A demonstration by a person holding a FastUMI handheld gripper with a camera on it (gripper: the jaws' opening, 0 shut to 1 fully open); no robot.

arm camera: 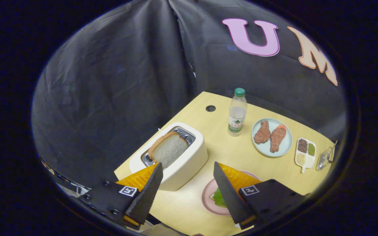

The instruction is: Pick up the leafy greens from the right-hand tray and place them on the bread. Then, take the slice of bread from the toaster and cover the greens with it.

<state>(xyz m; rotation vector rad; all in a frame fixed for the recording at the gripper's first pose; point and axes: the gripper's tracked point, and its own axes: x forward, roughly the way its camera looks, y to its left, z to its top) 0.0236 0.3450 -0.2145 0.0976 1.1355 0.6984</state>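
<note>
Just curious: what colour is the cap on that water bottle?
Green, seen best in the gripper view: the bottle stands beyond the open gripper.

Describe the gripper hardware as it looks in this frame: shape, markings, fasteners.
The gripper has two wedge-shaped fingers tapering to points, their inner faces finely ribbed. Each finger sits on a dark, blocky mount that carries a small square black-and-white fiducial tag. Round screw heads show on the left mount. No cables are visible. The fingers are apart with nothing between them.

I have the handheld two-finger gripper [187, 168] raised and tilted, its ridged wedge-shaped fingers [148, 193] spread wide apart, gripping nothing.
</note>
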